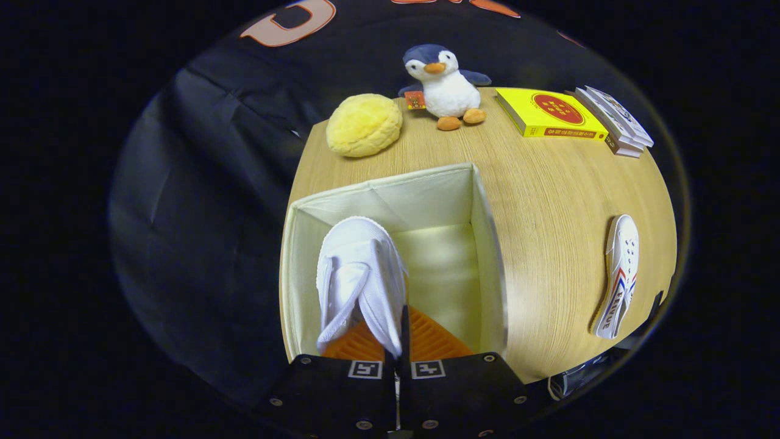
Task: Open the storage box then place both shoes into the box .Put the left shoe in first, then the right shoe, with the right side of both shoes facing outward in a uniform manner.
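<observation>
Between the two fingers of the hand-held gripper (399, 347), a white canvas shoe (359, 277) hangs toe-forward over the open mouth of a cream fabric storage box (487, 244). The fingers are drawn close together and pinch the shoe's heel collar, so the shoe is carried by its rear edge with its sole turned away to one side; that hold looks chosen to let it go down into the box on its side. The box already stands open, its pale floor bare beyond the shoe, so I judge this to be the first shoe going in, still above the floor and not yet let go.

Off to the gripper's right, well apart from the box, a second white canvas shoe with red and blue side stripes (618, 277) lies on its side on the light wooden tabletop (548, 201), presumably waiting its turn.

Beyond the box, near the table's far edge, sit a round yellow plush cushion (364, 125), a blue-and-white plush penguin (445, 85), a yellow book with a red disc on its cover (548, 113) and a small stack of thin booklets (615, 122).
</observation>
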